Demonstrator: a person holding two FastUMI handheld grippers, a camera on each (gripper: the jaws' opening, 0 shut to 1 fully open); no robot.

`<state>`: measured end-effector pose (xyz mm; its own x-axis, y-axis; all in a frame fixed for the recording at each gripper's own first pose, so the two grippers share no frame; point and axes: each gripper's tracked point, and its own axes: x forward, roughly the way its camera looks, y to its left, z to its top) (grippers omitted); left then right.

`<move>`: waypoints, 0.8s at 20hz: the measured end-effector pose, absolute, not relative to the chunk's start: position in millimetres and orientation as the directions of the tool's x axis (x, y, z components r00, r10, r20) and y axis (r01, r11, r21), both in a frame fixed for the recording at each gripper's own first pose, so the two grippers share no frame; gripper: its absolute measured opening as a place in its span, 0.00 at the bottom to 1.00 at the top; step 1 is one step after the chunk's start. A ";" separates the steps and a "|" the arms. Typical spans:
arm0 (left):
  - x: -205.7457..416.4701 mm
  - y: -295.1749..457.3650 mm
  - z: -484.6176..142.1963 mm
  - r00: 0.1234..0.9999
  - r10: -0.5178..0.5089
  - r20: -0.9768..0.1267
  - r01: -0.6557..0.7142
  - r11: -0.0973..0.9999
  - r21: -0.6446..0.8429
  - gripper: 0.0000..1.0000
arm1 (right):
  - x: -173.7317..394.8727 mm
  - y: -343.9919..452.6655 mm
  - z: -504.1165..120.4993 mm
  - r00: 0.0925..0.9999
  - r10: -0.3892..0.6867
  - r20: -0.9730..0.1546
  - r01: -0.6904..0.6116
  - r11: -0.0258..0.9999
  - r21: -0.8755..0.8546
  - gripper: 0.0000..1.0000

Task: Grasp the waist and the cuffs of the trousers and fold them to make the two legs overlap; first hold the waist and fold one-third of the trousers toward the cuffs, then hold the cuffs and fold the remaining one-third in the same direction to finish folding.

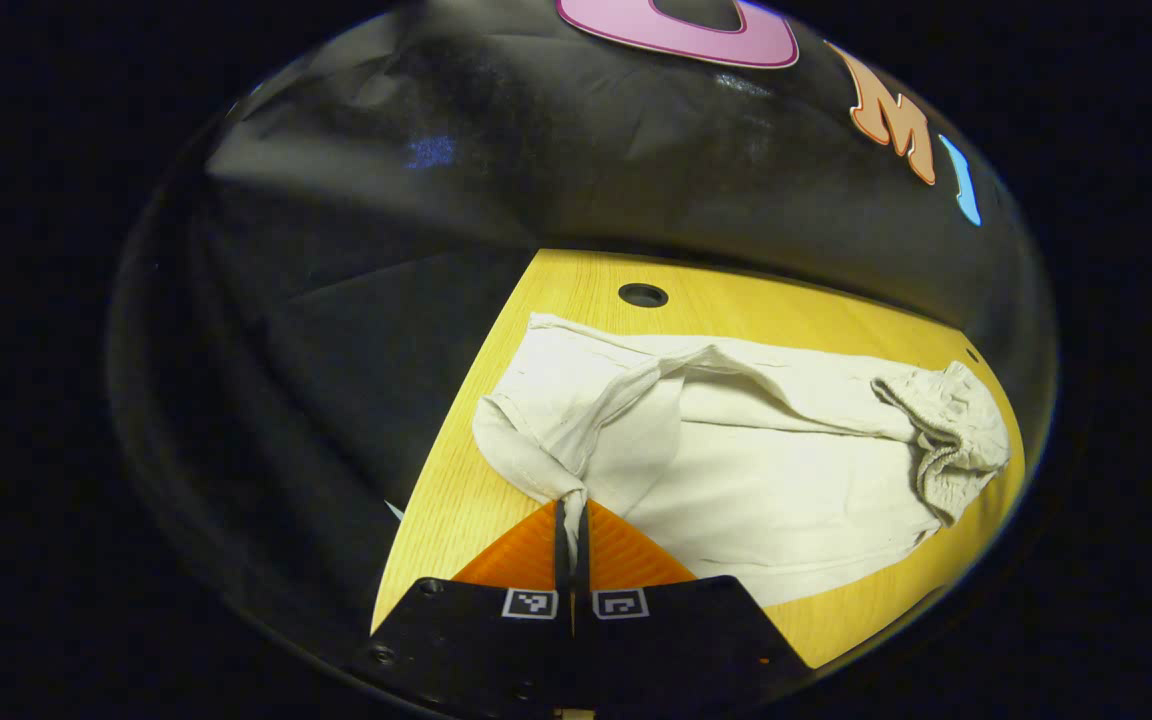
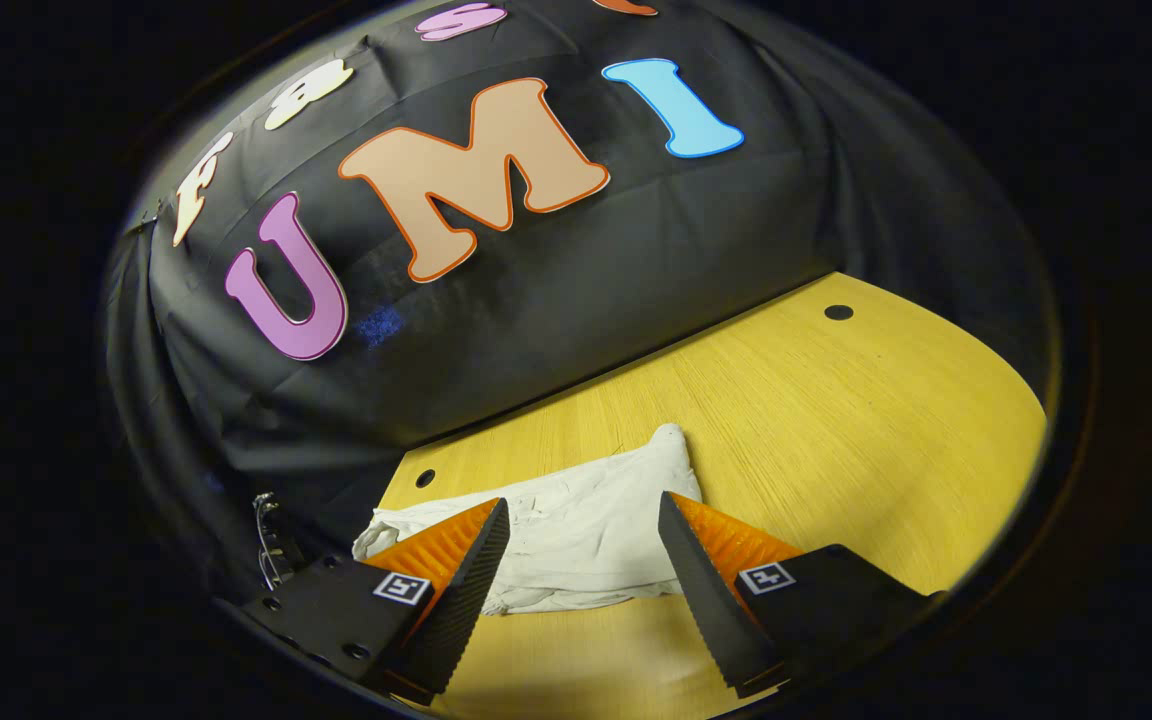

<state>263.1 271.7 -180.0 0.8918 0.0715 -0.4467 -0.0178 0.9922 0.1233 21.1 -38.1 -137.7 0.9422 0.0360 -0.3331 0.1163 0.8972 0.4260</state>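
We have the left gripper (image 1: pixel 572 520) clenched on a cuff of the white trousers (image 1: pixel 766 470), lifting it to lay one leg over the other, while the right gripper (image 2: pixel 584 560) hangs released above the gathered waist near the wooden bench's (image 2: pixel 836 420) back edge.

Trousers (image 1: pixel 736 450) lay flat on the surface (image 1: pixel 456 510), waist (image 1: pixel 946 430) at the right of the left gripper view and cuffs (image 1: pixel 536 440) at the left, nearest the left gripper (image 1: pixel 572 520). A round hole (image 1: pixel 643 295) in the surface lay behind them. In the right gripper view, the trousers lay just ahead of the right gripper (image 2: pixel 584 550).
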 end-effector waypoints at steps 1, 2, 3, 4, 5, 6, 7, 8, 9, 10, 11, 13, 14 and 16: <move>263.3 262.7 -176.2 0.899 0.049 -0.434 -0.005 0.995 0.101 0.00 | 18.8 -41.1 -137.2 0.942 0.033 -0.334 0.118 0.899 0.421 0.96; 263.4 252.2 -168.8 0.909 0.023 -0.416 0.009 0.997 0.075 0.00 | 16.8 -44.2 -136.5 0.941 0.033 -0.336 0.116 0.902 0.416 0.96; 262.0 242.0 -159.6 0.917 0.003 -0.398 0.018 0.999 0.050 0.00 | 15.0 -46.9 -136.1 0.941 0.034 -0.336 0.114 0.904 0.411 0.90; 261.6 229.1 -148.5 0.928 -0.022 -0.373 0.033 0.999 0.022 0.00 | 14.5 -48.7 -136.7 0.940 0.036 -0.339 0.111 0.907 0.405 0.96; 261.1 211.7 -133.8 0.941 -0.057 -0.335 0.056 0.998 -0.012 0.00 | 12.3 -52.7 -137.2 0.939 0.038 -0.342 0.108 0.911 0.399 0.96; 260.5 192.5 -121.6 0.948 -0.090 -0.306 0.080 0.996 -0.043 0.00 | 9.7 -55.6 -137.3 0.938 0.041 -0.345 0.104 0.914 0.393 0.96; 259.2 174.8 -112.1 0.950 -0.121 -0.287 0.105 0.992 -0.072 0.00 | 6.6 -60.4 -136.0 0.938 0.041 -0.344 0.101 0.917 0.386 0.96; 258.7 156.0 -103.0 0.952 -0.149 -0.268 0.127 0.987 -0.097 0.00 | 6.7 -66.0 -135.8 0.939 0.042 -0.340 0.097 0.920 0.381 0.96; 257.8 136.8 -94.5 0.951 -0.178 -0.254 0.152 0.981 -0.118 0.00 | 5.7 -70.7 -135.0 0.940 0.045 -0.339 0.093 0.921 0.380 0.96; 257.1 116.9 -86.7 0.950 -0.203 -0.236 0.175 0.976 -0.133 0.00 | 3.8 -75.9 -133.7 0.940 0.051 -0.337 0.087 0.920 0.381 0.96; 255.8 98.6 -80.2 0.951 -0.215 -0.223 0.188 0.973 -0.136 0.00 | 2.0 -82.2 -131.6 0.941 0.054 -0.334 0.082 0.921 0.381 0.96; 247.9 58.0 -63.8 0.950 -0.242 -0.197 0.227 0.969 -0.095 0.00 | 1.1 -95.0 -131.0 0.943 0.059 -0.327 0.073 0.923 0.378 0.96; 245.0 34.6 -56.0 0.947 -0.265 -0.181 0.256 0.964 -0.070 0.00 | -0.3 -103.1 -129.9 0.944 0.060 -0.325 0.071 0.924 0.376 0.96; 239.6 -18.8 -40.8 0.932 -0.323 -0.165 0.321 0.946 -0.038 0.00 | -0.3 -118.6 -125.8 0.946 0.059 -0.318 0.068 0.925 0.374 0.96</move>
<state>239.6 -18.8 -40.8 0.9318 -0.3231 -0.1653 0.3213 0.9462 -0.0384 -0.3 -118.6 -125.8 0.9463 0.0589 -0.3178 0.0682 0.9248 0.3743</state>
